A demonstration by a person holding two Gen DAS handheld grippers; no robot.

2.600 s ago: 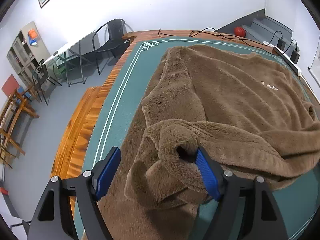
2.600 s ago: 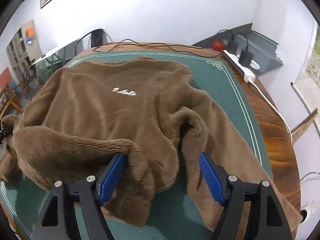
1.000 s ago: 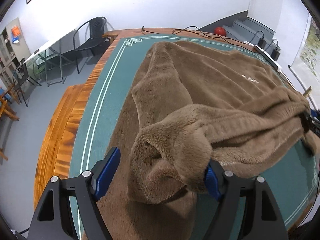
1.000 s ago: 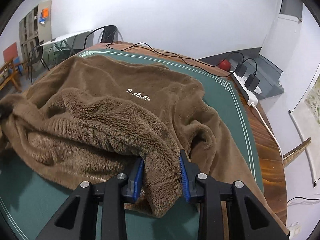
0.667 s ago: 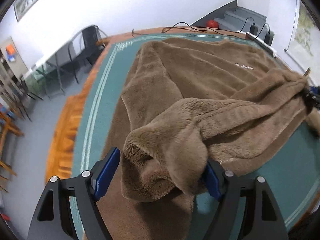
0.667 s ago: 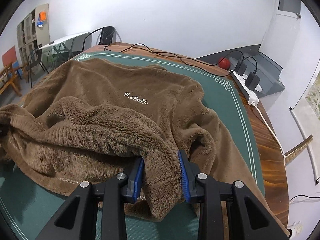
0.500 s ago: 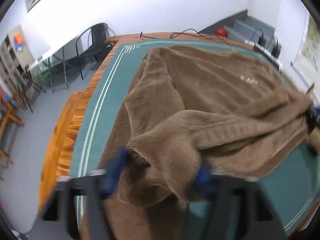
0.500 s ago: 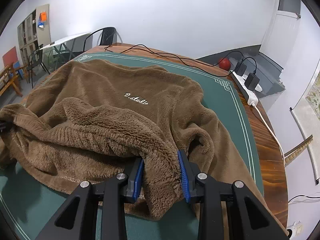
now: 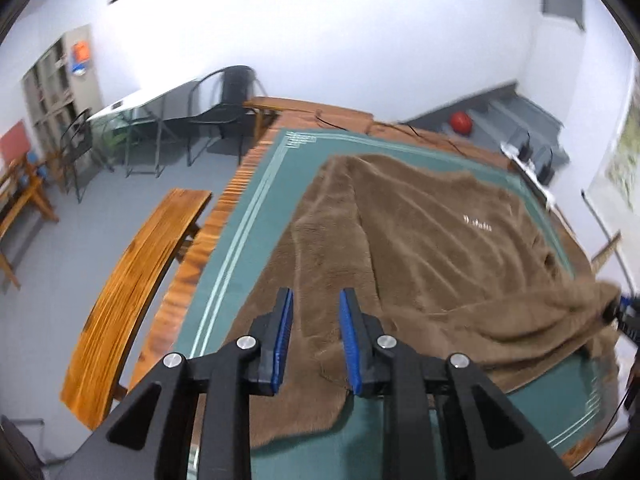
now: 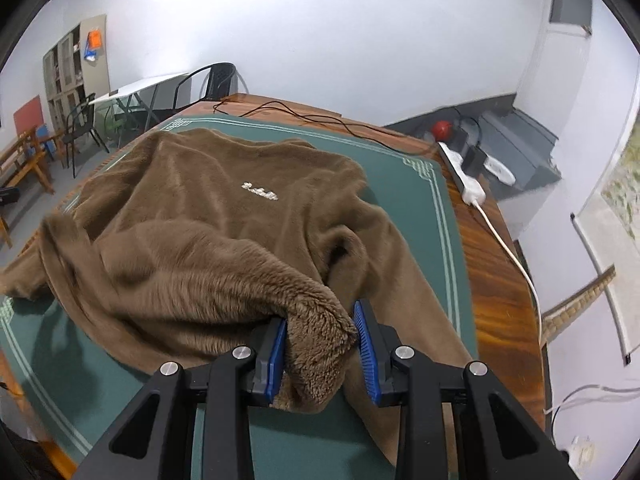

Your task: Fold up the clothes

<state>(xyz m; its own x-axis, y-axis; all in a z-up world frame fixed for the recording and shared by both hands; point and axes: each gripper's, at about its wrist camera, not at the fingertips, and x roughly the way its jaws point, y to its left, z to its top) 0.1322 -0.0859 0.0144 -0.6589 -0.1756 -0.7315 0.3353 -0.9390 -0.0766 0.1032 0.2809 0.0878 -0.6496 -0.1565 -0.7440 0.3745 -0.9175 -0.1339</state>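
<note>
In the left wrist view the brown fleece garment fills the frame's middle and right; bare green mat runs open along its left, bounded by the desk edge; in the right wrist view a power strip and its white cable lie along the right edge.

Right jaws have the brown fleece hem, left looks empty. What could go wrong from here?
1. The left gripper is closing with nothing between its jaws, so lifting now would probably raise the brown fleece sweater by one corner only and skew the fold.
2. The right gripper pinches a thick bunch of hem; it may slip under tension.
3. The sweater's right edge lies near the power strip and its cable; dragging could snag them.
</note>
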